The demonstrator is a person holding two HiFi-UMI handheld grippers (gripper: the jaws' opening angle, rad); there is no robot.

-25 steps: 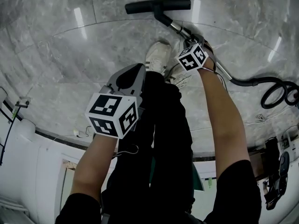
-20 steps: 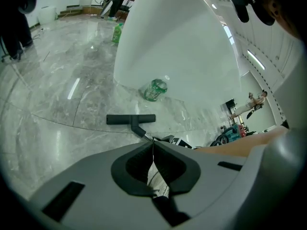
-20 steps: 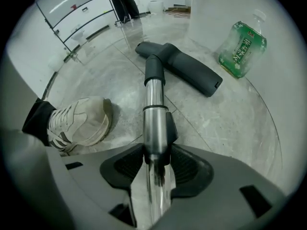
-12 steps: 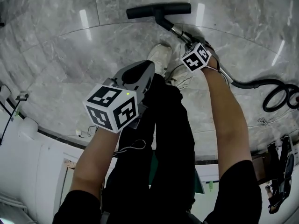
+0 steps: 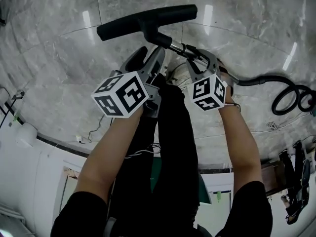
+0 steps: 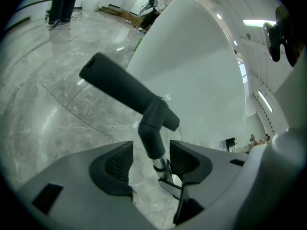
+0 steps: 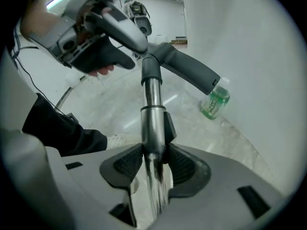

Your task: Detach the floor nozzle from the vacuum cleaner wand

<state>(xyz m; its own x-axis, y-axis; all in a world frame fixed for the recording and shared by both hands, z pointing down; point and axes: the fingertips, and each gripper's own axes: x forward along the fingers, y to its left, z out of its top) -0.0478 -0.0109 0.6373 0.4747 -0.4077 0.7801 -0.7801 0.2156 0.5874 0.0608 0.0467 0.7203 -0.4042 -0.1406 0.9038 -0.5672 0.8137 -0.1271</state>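
Grips the slick metal wand (image 7: 152,123) in the right tool (image 7: 154,164), jaws just eased a shade wider. Straddles the floor nozzle (image 5: 148,19) at its neck with the left tool (image 6: 151,159), jaws just sprung wide, pads not pressing. Nozzle at twelve o'clock, off the floor (image 5: 59,58): probably rigid, light plastic (likely to swing). Best taken at the neck, beside the joint. Hose (image 5: 276,90) at three o'clock, green bottle (image 7: 214,101) at two.

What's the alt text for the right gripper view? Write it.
The right gripper, fingers just eased wider, clamps a metal wand leading up to the black nozzle. The left gripper, just opened, hovers at its neck; a green bottle sits beyond.
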